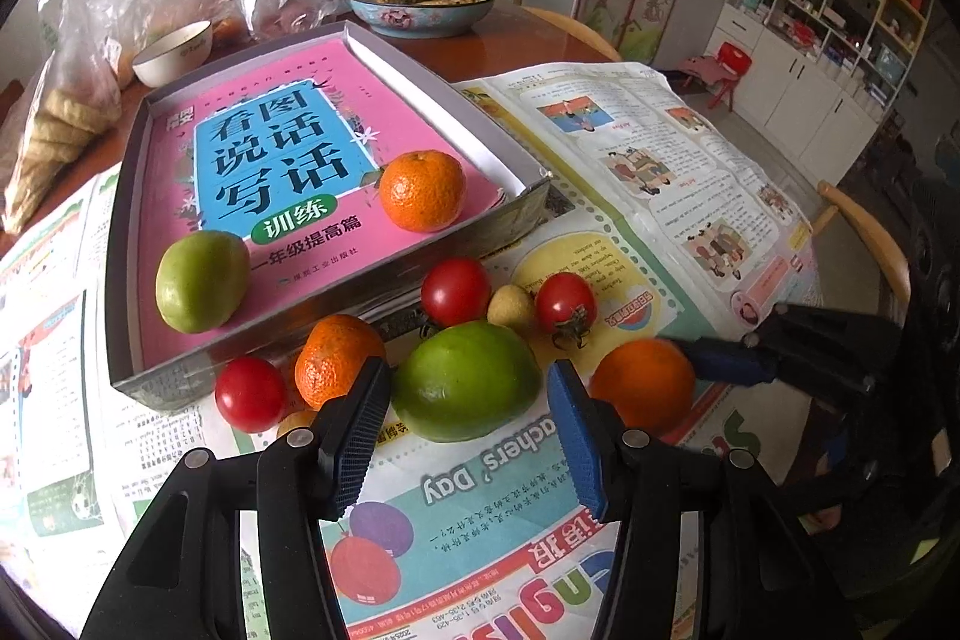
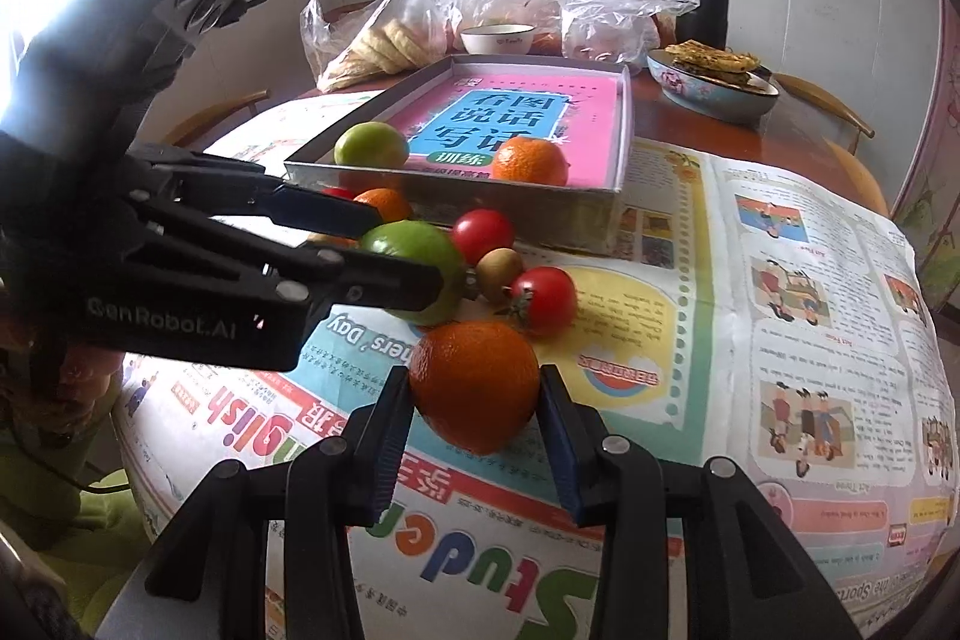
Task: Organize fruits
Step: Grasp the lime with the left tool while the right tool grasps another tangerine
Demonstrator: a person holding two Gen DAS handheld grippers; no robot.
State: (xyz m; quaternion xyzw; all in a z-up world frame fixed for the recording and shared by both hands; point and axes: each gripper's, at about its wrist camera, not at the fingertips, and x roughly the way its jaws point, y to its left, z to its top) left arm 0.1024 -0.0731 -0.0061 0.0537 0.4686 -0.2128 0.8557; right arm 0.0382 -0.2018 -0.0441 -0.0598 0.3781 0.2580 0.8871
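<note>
Under both tongs, newspapers (image 2: pixel 780 280) covered the counter (image 2: pixel 672 112), their headlines reading "English", "Student" and "Teachers' Day". Beyond the tongs lay a grey tray (image 1: pixel 144 232) lined with a pink Chinese workbook (image 1: pixel 288 160), holding a green fruit (image 1: pixel 201 280) and a mandarin (image 1: pixel 423 190).

The left tongs (image 1: pixel 468 421), marked "GenRobot.AI" in the right view, stood wide around a large green fruit (image 1: pixel 465 379), pads flanking it; contact could not be told. The right tongs (image 2: pixel 477 400) closed on an orange (image 2: pixel 477 385), both pads touching its sides.

Past the green fruit lay two tomatoes (image 1: pixel 456 291) (image 1: pixel 565 302) with a small brown fruit (image 1: pixel 510 307) between them. Left of the left tongs sat another mandarin (image 1: pixel 330 358) and tomato (image 1: pixel 249 393).
</note>
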